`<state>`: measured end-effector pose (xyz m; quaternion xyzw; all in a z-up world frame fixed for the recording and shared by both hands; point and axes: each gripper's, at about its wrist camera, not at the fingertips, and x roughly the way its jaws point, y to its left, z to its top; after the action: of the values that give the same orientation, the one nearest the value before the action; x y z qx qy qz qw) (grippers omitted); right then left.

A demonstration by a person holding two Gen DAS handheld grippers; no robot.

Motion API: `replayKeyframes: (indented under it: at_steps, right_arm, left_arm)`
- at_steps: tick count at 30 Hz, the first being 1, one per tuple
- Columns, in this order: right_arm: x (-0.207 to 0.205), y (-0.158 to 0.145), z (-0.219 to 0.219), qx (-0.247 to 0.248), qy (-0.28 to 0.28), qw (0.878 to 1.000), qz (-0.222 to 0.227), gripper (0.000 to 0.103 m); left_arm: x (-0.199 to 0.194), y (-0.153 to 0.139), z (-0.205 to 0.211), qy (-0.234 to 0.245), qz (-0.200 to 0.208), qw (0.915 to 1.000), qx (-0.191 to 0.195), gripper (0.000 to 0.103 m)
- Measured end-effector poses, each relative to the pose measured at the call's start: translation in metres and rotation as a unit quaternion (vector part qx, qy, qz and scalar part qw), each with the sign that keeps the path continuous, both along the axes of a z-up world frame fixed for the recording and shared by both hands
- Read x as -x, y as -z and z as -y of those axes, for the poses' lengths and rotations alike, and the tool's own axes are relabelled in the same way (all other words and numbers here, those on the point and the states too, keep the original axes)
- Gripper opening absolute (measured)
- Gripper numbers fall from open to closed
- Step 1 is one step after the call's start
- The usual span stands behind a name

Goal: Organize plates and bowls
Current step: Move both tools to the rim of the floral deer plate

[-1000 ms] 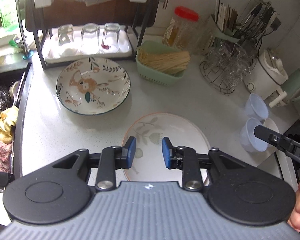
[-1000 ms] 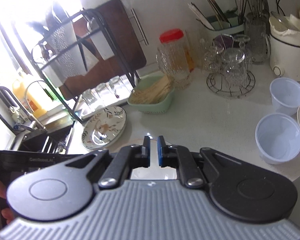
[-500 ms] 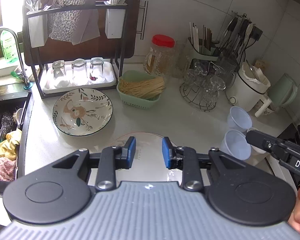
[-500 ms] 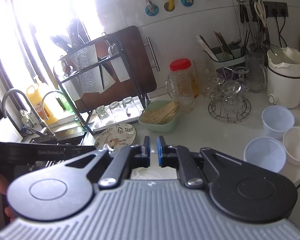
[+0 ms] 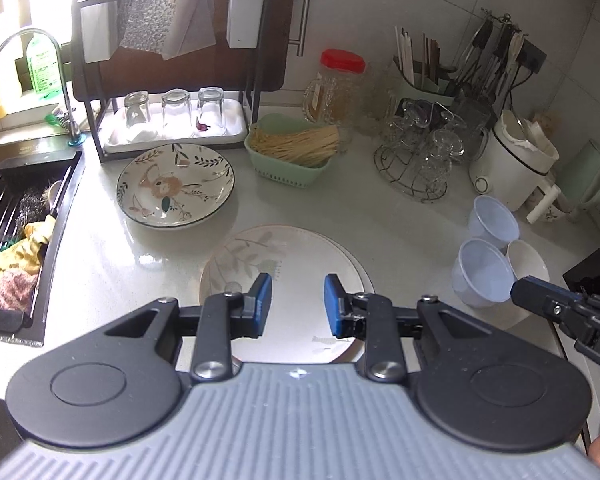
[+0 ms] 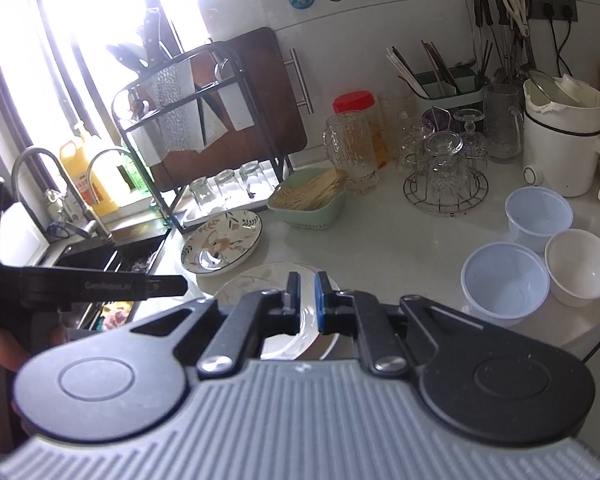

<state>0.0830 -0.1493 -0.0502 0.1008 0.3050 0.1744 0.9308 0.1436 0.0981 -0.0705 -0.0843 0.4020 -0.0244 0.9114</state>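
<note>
A patterned bowl (image 5: 175, 185) is seen by the rack; a pale plate (image 5: 296, 256) lies under the left gripper (image 5: 297, 305) (parted, empty). Three small bowls (image 5: 485, 276) sit rightward; the right gripper (image 6: 307, 301) is closed on nothing.

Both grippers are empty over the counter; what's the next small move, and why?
Probably lower the left gripper to the near rim of the pale plate below it. Its jaws stand apart with nothing between them, while the right gripper is shut. The patterned plate lies apart, nearer the rack, so the two still need stacking.
</note>
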Motion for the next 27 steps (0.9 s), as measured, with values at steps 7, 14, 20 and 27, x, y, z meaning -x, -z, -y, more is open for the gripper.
replayKeyframes:
  at_steps: [7, 14, 20, 27]
  right_arm:
    - [0.002, 0.009, -0.003, -0.006, -0.023, 1.000, -0.005, 0.010]
    - [-0.002, 0.014, -0.015, -0.008, -0.050, 0.999, -0.005, 0.010]
    - [-0.016, 0.018, -0.030, -0.006, -0.057, 0.998, -0.015, 0.010]
    - [-0.041, 0.018, -0.058, 0.006, -0.054, 0.998, -0.016, 0.011]
  left_arm:
    - [0.015, 0.003, -0.006, -0.034, -0.008, 0.9994, -0.001, 0.032]
    - [0.014, 0.006, -0.018, -0.058, -0.013, 0.9982, -0.005, 0.032]
    - [0.009, 0.007, -0.047, -0.075, -0.020, 0.9969, -0.015, 0.032]
    - [-0.014, 0.008, -0.087, -0.079, -0.007, 0.9968, 0.005, 0.032]
